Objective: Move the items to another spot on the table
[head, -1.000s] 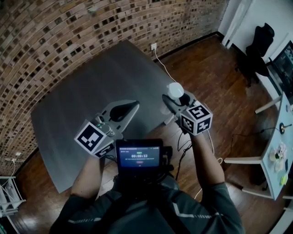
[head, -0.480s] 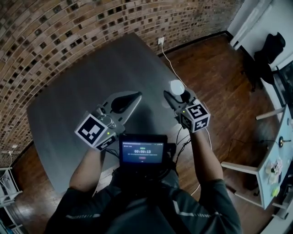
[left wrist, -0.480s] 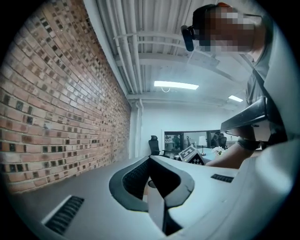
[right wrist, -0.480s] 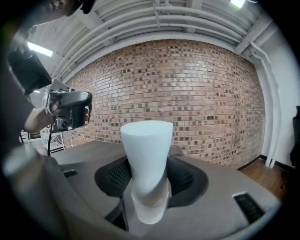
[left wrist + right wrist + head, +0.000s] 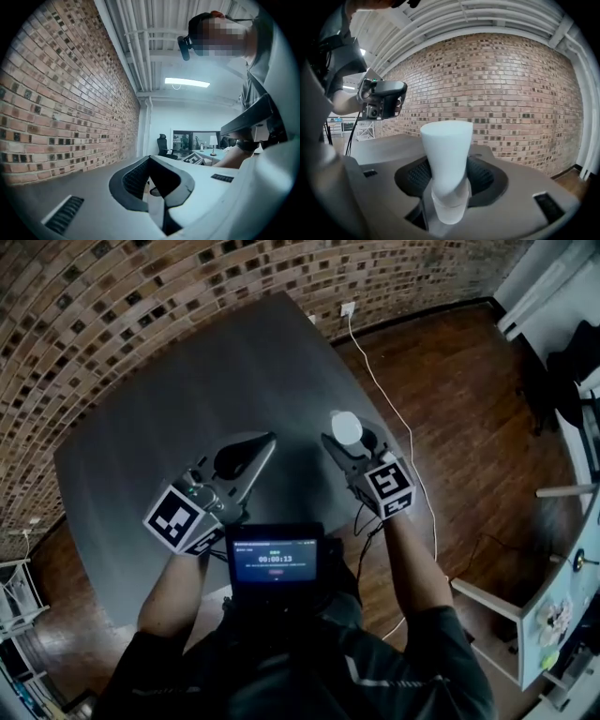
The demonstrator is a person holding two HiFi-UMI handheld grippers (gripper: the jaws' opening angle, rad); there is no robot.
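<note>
Right gripper [image 5: 449, 178] clamped low on tilted white cup [image 5: 345, 426], over tabletop [image 5: 187, 381] near right edge. Left gripper [image 5: 150, 159]: jaws together, empty. Risk: cup pivots in grip and topples off that edge at set-down.

The head view is dimly lit, and the wall [image 5: 141, 296] is bent by edge distortion. Both gripper views are ringed by black fisheye corners; light is cast by a ceiling lamp [image 5: 186, 82], and the cup [image 5: 446, 159] is softly shaded.
</note>
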